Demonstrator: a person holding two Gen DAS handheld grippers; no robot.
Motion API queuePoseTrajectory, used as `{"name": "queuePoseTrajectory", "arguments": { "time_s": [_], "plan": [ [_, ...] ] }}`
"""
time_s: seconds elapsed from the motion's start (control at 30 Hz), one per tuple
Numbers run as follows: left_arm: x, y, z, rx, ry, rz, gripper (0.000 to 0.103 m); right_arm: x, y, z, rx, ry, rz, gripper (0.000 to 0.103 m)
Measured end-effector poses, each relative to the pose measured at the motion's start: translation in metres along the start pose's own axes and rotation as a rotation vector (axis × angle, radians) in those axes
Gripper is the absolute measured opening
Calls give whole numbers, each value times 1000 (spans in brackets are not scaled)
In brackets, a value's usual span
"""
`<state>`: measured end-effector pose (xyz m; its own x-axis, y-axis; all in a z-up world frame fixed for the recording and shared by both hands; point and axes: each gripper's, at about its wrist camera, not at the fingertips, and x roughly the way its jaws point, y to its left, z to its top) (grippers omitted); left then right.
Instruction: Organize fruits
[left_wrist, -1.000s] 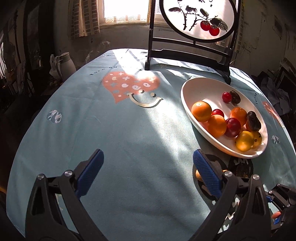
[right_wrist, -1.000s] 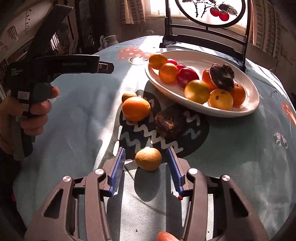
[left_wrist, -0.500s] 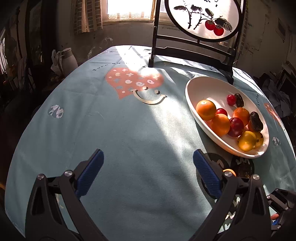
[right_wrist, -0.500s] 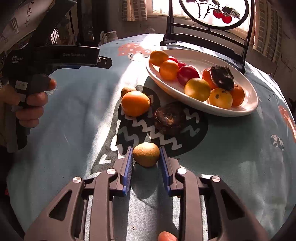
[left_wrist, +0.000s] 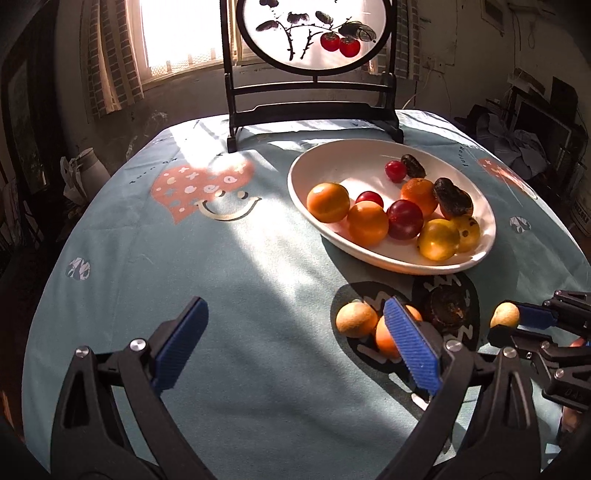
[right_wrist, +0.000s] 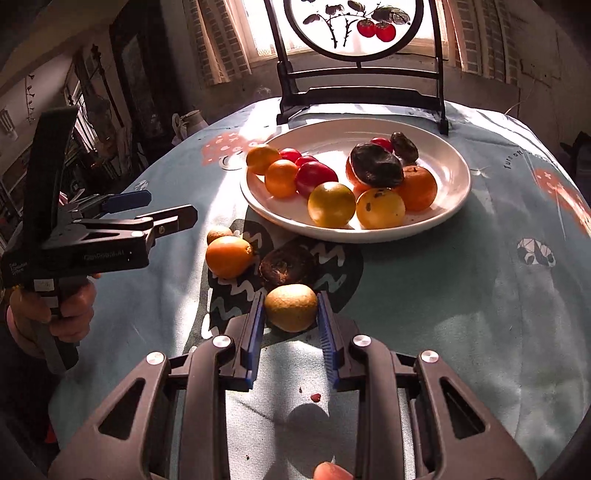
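Covering round table: teal printed cloth (left_wrist: 229, 317) | sunlit window (left_wrist: 177, 33) behind

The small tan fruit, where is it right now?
The small tan fruit sits between the right gripper jaws, just in front of the dark wrinkled fruit, short of the white plate.

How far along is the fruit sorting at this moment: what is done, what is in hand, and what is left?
Done: about ten fruits lie in the white dish. In hand: the right gripper is shut on a small tan fruit, which looks lifted off the tablecloth. Left: an orange, a smaller tan fruit and a dark shrivelled fruit lie outside the dish. The left gripper is open, holding nothing.
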<state>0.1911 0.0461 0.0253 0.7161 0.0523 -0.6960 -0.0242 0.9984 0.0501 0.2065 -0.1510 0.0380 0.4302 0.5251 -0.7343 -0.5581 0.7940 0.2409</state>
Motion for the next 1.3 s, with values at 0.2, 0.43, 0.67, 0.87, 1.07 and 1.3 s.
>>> {"name": "queuePoseTrajectory", "arguments": {
  "time_s": [0.2, 0.43, 0.67, 0.87, 1.07, 1.3],
  "plan": [
    [-6, -38, -9, 180, -21, -115, 65, -1, -3, 0, 12, -4, -4, 28],
    [-5, -59, -19, 277, -14, -193, 45, -2, -4, 0, 16, -4, -5, 28],
    [2, -61, -22, 302, -14, -196, 41, -2, -5, -1, 22, -2, -9, 28],
    [13, -62, -15, 319, -23, -185, 41, 0, -7, -1, 28, 7, -17, 28],
    [29, -63, -10, 395, 4, -156, 41, 0, -7, -1, 38, 9, -17, 28],
    [27, -67, -16, 450, 6, -138, 41, 0, -8, -1, 38, 7, -8, 28]
  ]
}}
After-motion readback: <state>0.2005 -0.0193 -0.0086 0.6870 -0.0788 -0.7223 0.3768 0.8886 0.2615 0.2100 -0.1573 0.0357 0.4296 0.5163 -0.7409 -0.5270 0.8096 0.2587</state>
